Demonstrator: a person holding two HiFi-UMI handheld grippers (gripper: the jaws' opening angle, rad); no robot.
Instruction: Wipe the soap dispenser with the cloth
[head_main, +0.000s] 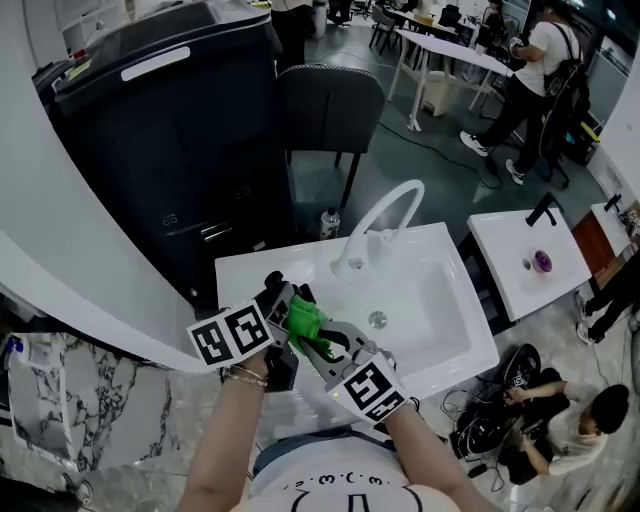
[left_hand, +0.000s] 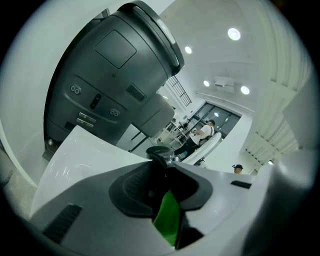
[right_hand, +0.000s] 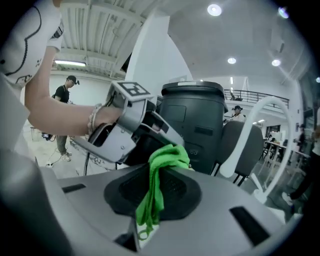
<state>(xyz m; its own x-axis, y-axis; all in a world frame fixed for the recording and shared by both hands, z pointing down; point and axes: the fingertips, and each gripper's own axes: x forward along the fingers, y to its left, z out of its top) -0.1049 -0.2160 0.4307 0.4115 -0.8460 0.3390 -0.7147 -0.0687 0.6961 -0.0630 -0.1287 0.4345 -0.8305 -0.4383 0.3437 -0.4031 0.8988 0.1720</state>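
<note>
My left gripper (head_main: 285, 300) is over the sink's near left corner, shut on a dark soap dispenser. The dispenser's pump head (left_hand: 159, 152) pokes up between the jaws in the left gripper view. Its dark body (right_hand: 143, 150) shows behind the cloth in the right gripper view. My right gripper (head_main: 332, 346) comes in from the right, shut on a bright green cloth (right_hand: 159, 175). The bunched cloth (head_main: 304, 324) presses against the dispenser and hides most of it in the head view. A strip of the cloth (left_hand: 167, 220) also shows low between the left jaws.
A white sink (head_main: 445, 310) with a curved white faucet (head_main: 385, 215) lies under both grippers. A large dark bin (head_main: 170, 130) and a chair (head_main: 330, 105) stand behind it. At the right stands a small white basin (head_main: 525, 260). People stand and crouch at the right (head_main: 575, 425).
</note>
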